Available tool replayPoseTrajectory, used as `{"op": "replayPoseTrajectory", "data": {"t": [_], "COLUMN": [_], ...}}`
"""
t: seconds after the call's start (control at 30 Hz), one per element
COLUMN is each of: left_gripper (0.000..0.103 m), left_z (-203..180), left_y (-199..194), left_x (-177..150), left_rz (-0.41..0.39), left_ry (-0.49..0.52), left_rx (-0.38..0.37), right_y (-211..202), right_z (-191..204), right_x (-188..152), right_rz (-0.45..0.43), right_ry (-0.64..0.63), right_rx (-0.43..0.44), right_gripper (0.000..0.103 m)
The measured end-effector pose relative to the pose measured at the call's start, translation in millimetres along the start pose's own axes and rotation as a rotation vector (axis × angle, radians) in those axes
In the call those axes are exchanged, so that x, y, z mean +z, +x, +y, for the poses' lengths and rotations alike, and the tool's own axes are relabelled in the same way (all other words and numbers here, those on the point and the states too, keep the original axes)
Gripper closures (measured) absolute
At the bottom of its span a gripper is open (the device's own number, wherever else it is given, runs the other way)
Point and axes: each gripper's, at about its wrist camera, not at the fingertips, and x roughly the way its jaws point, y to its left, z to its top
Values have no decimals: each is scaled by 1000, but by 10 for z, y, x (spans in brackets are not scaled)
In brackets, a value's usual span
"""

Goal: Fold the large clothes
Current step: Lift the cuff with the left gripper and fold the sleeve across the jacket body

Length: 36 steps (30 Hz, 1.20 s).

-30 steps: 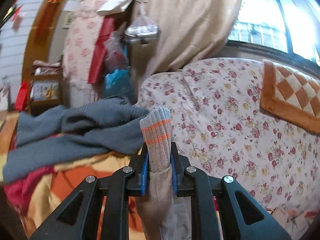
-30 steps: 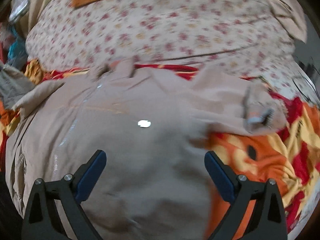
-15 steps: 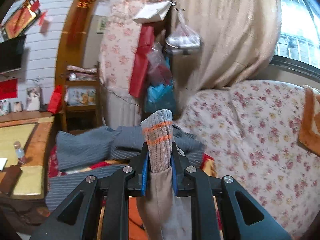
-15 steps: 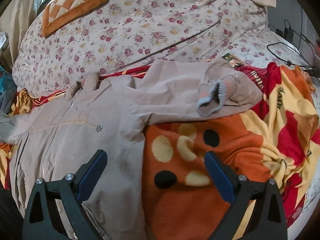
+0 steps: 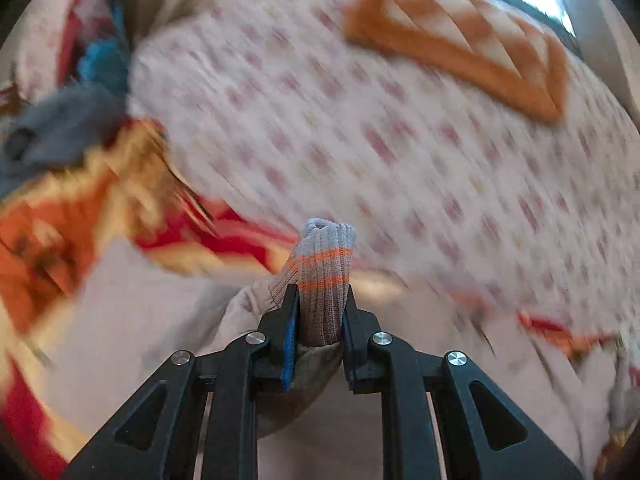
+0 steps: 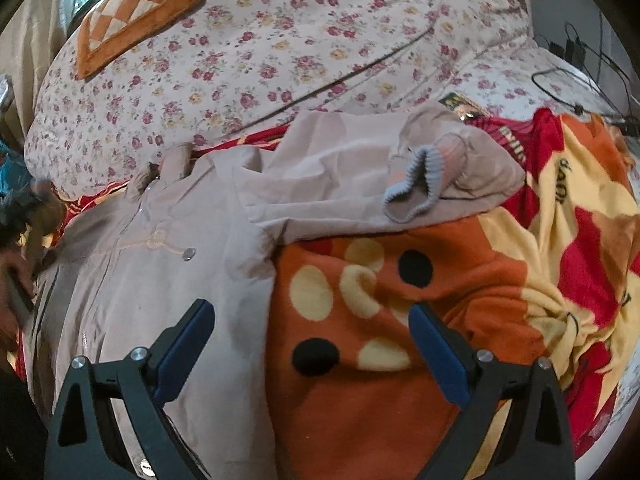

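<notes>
A beige jacket (image 6: 160, 272) lies front-up on an orange, red and yellow blanket (image 6: 400, 320). Its right sleeve is folded across, with the grey ribbed cuff (image 6: 416, 192) lying on the sleeve. My left gripper (image 5: 318, 304) is shut on the other sleeve's grey cuff with orange stripes (image 5: 324, 268); the beige sleeve (image 5: 256, 308) hangs below it over the jacket. The left wrist view is blurred by motion. My right gripper (image 6: 312, 344) is open and empty, above the jacket's right edge and the blanket.
A floral quilt (image 6: 280, 60) is heaped behind the jacket, with an orange checked cushion (image 6: 132, 12) on it. Grey knitwear (image 5: 60, 128) lies at the far left. Black cables (image 6: 576, 80) lie at the far right of the bed.
My left gripper has swung from facing the room down toward the bed, still holding the striped cuff. My right gripper has drawn slightly closer to the jacket's edge, still open.
</notes>
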Motion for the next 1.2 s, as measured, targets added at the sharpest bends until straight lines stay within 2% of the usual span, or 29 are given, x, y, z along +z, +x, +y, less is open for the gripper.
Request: {"op": "replayPoseTrajectory", "data": {"t": [0.07,0.27,0.4,0.63,0.93,1.03,1.1,1.2], "left_gripper": [92,92,92,92,92,81,63,54], "left_z": [-327,-1217,-1598,-1890,-2139,-2193,-2194,-2178], "left_y": [52,-79,-154,-201,-170,-65,-36,-151], "left_x": [-264,-709,-847,-965,-982,-1047,-1096,-1115], "left_rz": [36,81,120,229,295,345,391,399], "left_ry": [21,134,171,119,118,107,82,111], "left_rx": [-43,-216,-294,-398,-476,-509,-563,-620], "right_y": [16,24,23,-29,-16,-14,-23,-47], "right_z": [-35,-58,-77,-155,-124,-108,-83,-35], "right_x": [0,-9,0,14,31,36,48,71], "right_rz": [8,8,8,-13,-15,-15,-24,-46], "right_ry": [15,20,34,63,68,66,56,42], "right_rx": [7,-1,-20,-39,-43,-46,-58,-84], "right_gripper": [3,4,4,4,5,5,5,5]}}
